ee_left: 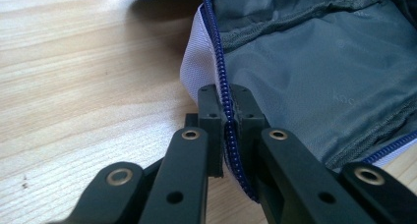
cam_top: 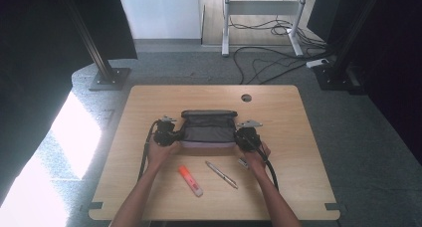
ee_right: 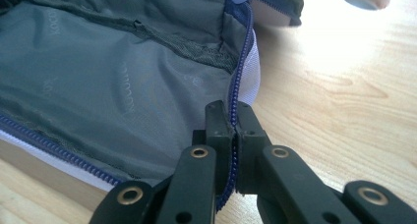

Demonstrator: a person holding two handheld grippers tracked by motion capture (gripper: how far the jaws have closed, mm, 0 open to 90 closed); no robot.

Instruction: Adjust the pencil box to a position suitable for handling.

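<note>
An open pouch [cam_top: 208,128] with grey lining and a white outside lies in the middle of the wooden table [cam_top: 149,102]. My left gripper [cam_top: 175,133] is at its left end, shut on the blue zipper edge [ee_left: 221,67]; the jaws of my left gripper [ee_left: 227,102] pinch the zipper tape between them. My right gripper [cam_top: 239,136] is at the pouch's right end, and in the right gripper view the gripper [ee_right: 233,117] is shut on the zipper edge [ee_right: 244,52] there. The grey lining [ee_left: 314,57] lies spread open between both grips, as the lining [ee_right: 123,81] also shows from the right.
An orange highlighter [cam_top: 190,180] and a silver pen [cam_top: 222,174] lie on the table in front of the pouch, between the person's forearms. A round cable hole [cam_top: 246,97] is behind the pouch. Stand bases and cables sit on the floor beyond the table.
</note>
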